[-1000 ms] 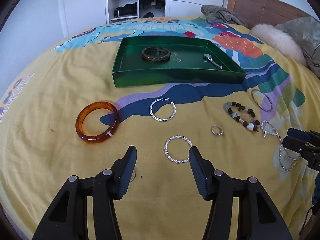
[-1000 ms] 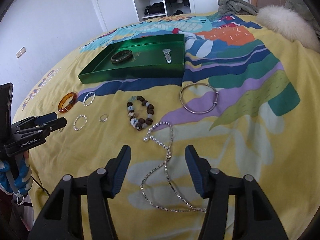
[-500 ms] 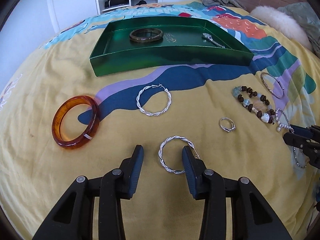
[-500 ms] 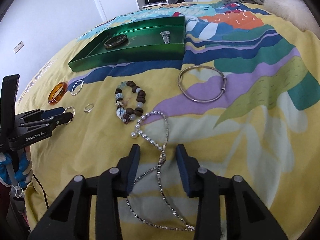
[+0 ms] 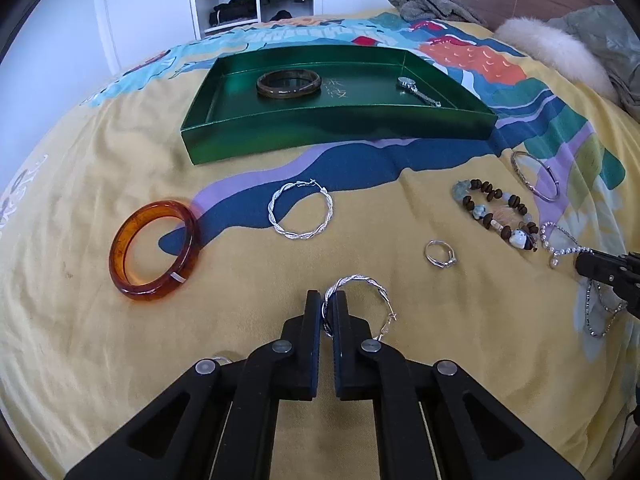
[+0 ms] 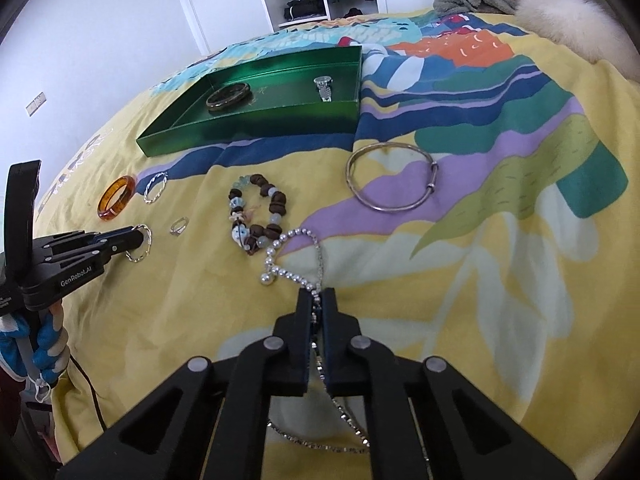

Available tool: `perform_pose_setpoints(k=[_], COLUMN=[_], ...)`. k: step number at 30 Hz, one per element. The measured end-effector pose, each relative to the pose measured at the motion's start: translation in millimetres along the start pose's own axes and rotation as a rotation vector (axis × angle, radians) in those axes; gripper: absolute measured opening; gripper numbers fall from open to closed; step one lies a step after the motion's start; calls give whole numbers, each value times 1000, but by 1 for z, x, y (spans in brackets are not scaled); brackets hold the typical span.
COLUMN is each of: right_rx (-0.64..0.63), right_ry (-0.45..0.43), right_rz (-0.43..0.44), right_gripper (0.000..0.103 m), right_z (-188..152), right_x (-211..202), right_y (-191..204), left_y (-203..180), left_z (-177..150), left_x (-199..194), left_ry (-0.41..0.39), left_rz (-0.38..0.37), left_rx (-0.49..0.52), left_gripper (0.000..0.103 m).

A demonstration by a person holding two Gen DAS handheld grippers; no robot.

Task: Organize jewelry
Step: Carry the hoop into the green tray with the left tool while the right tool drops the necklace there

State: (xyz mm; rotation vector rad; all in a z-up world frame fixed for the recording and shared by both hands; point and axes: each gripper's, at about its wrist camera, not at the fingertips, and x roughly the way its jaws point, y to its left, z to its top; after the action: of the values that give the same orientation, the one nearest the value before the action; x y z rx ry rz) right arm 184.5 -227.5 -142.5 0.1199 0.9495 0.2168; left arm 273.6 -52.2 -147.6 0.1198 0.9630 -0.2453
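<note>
Bed with a yellow patterned cover, jewelry scattered across it, green tray at the far side already holding a dark bangle and a watch. Far left: amber bangle lying flat, untouched. Next, a loose twisted silver hoop near the tray. Front centre: left gripper, fingers just closed and now pinching the near rim of a second twisted hoop earring, hoop resting on the cover. Further right: small ring, beaded bracelet, thin silver bangle. Far right: right gripper, fingers likewise just closed, clamped on the pearl-and-chain necklace, loops trailing ahead and behind. Best lifted slowly and straight up, keeping both pinches firm. Long necklace likely to swing or snag the beaded bracelet touching it; worth raising high before carrying across. Hoop grip narrow, so no sudden tilts on the way to the tray.
</note>
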Motion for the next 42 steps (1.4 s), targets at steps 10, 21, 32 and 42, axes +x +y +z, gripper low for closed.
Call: perform_pose_setpoints(k=[10,21,32,42], right_rx=[-10,-24,-48,-82], right_ry=[-79,-177,-285,-370], right_rz=[-6,2,-3,-12], right_gripper=[4,4,4,4], right_z=[-3,-6,11,54], right_x=[-42,-97,-157,-201], right_y=[13,32,52,71], left_y=[-8,-19,-24,-8], left_z=[3,6,21,58], left_x=[-49,-117,-185,-238], left_ry=[-93,-204,-329,-437], left_rz=[13,17,0,6], left_rx=[19,32,32,4], left_gripper=[5,5,5,5])
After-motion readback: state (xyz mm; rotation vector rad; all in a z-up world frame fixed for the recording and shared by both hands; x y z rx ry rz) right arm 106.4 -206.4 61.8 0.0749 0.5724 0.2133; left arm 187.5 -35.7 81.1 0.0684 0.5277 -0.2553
